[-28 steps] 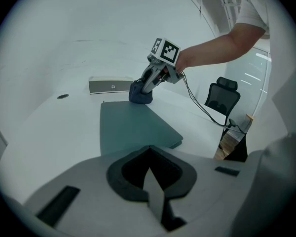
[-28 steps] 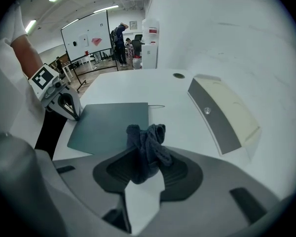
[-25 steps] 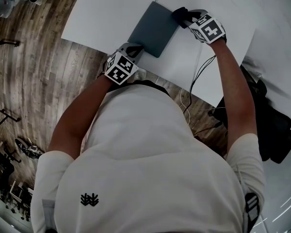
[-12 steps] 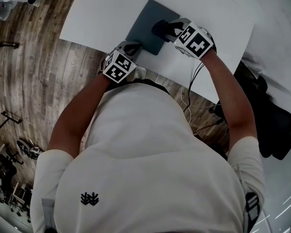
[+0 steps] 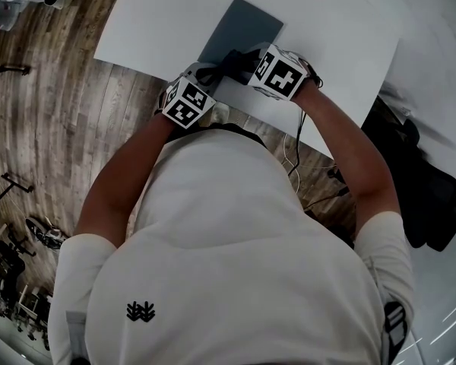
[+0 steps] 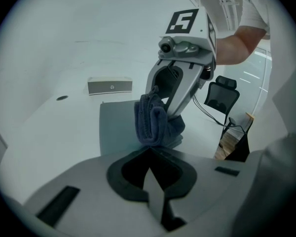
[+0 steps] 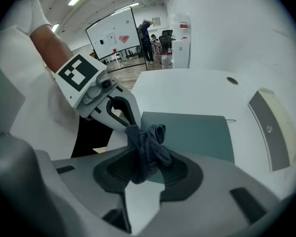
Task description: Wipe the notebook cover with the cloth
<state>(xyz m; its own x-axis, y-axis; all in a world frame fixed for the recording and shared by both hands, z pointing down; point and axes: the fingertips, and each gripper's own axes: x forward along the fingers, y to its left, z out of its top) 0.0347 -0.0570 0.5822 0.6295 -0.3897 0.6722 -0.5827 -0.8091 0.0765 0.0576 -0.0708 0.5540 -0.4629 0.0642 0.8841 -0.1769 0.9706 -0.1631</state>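
Right tongs (image 7: 143, 174) clenching crumpled dark cloth (image 7: 148, 147) on smooth teal notebook (image 7: 197, 132), left tongs (image 6: 150, 153) closed

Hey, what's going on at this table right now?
A person is cleaning a grey notebook that lies flat on the white table. The right claw is shut on a dark cloth and holds it down on the near end of the cover. The left claw, jaws together, sits at the notebook's near corner, apparently steadying it. The two claws are close to each other.
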